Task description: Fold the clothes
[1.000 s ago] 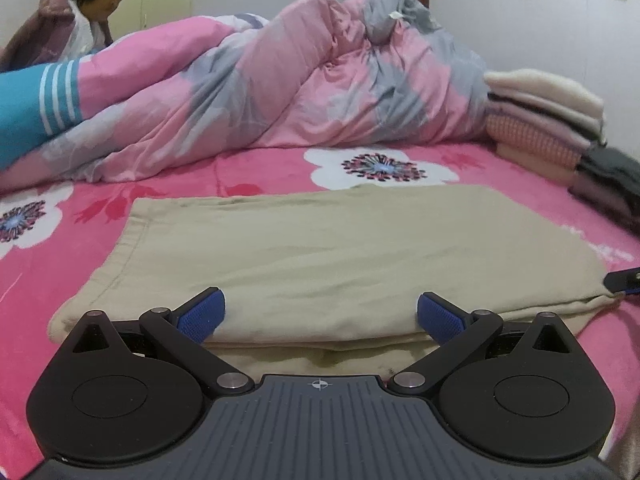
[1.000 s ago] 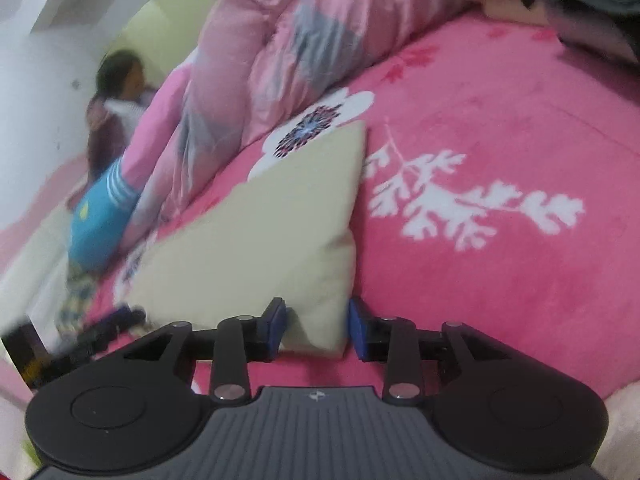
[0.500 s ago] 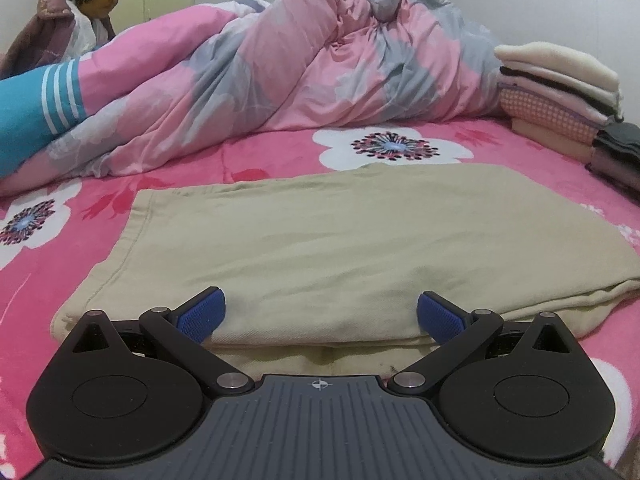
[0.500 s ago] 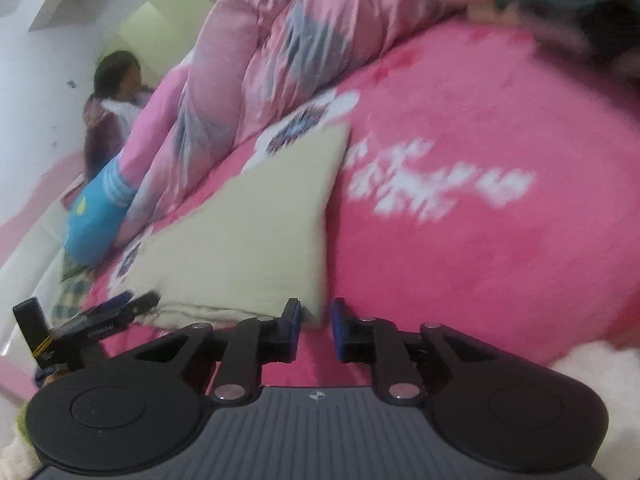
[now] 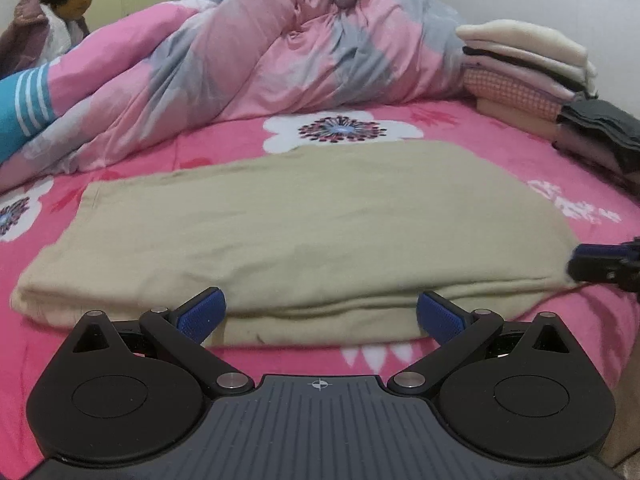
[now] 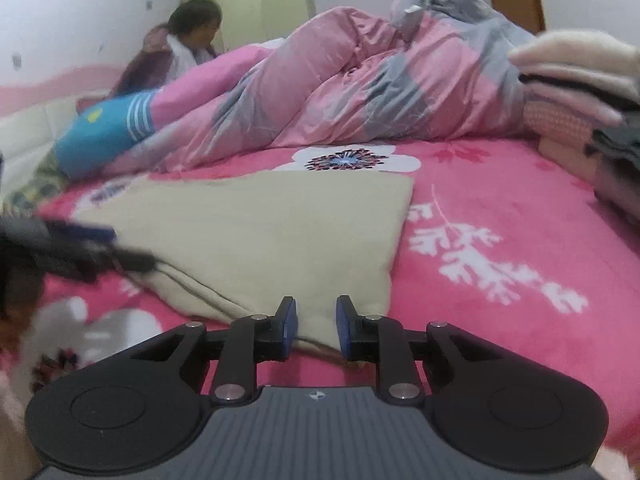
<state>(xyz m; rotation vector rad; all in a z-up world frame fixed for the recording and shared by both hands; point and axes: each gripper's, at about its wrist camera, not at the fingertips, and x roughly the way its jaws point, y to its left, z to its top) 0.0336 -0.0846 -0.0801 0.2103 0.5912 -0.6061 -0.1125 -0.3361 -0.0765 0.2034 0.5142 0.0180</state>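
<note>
A beige garment [image 5: 312, 232] lies folded flat on the pink flowered bed [image 5: 520, 148]. My left gripper [image 5: 320, 316] is wide open at the garment's near folded edge, its blue pads [image 5: 200, 314] standing apart on either side and touching nothing. The right gripper [image 6: 316, 322] sits at the garment's near right corner [image 6: 320, 292]. Its jaws are narrow and opening, with the corner's cloth lying between the pads, unpinched. The right gripper's tip [image 5: 600, 268] also shows at the garment's right end, and the blurred left gripper [image 6: 80, 248] at its left.
A rumpled pink and grey quilt [image 5: 280, 60] fills the back of the bed. A stack of folded clothes [image 5: 528, 64] and dark folded items [image 5: 600, 136] stand at the right. A person [image 5: 60, 20] sits at the far left behind a blue striped cushion [image 5: 24, 108].
The right gripper rolled to level, its jaws narrowed, then widened slightly at the garment's corner. The left gripper drew back, so pink bed now shows below the garment's near edge.
</note>
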